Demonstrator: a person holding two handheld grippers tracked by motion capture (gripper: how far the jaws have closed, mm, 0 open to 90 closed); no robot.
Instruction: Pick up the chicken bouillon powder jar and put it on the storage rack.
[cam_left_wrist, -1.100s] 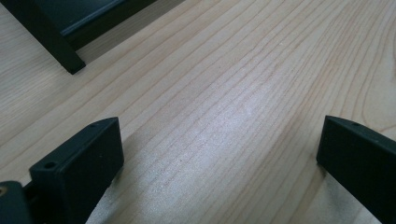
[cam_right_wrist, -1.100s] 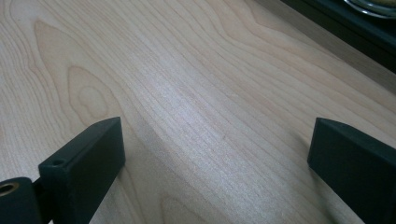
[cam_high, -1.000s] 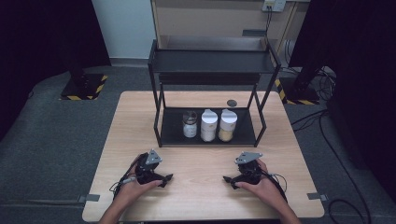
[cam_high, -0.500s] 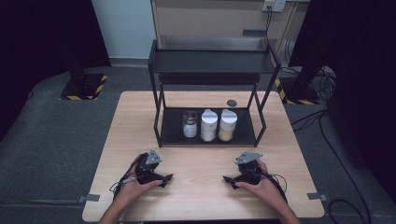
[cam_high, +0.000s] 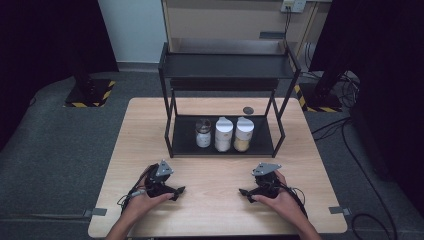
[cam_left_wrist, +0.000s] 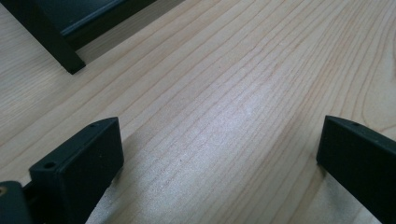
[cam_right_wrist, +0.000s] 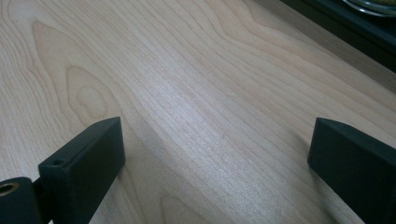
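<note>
A black two-tier rack (cam_high: 226, 70) stands at the back middle of the wooden table (cam_high: 130, 145). Three jars sit on its lower shelf: a dark-lidded glass jar (cam_high: 203, 133), a white-lidded jar (cam_high: 223, 134) and a white-lidded jar with yellowish contents (cam_high: 243, 134). My left gripper (cam_high: 176, 191) rests on the table near the front left, held by a hand, jaws wide apart over bare wood (cam_left_wrist: 219, 116). My right gripper (cam_high: 245, 192) rests at the front right, also open, nothing between its jaws (cam_right_wrist: 215, 121).
A small dark round object (cam_high: 248, 110) lies on the table behind the rack's right side. The rack's front leg (cam_left_wrist: 51, 44) and lower shelf edge (cam_right_wrist: 345, 28) show at the top of the gripper views. Cables lie on the grey floor at right.
</note>
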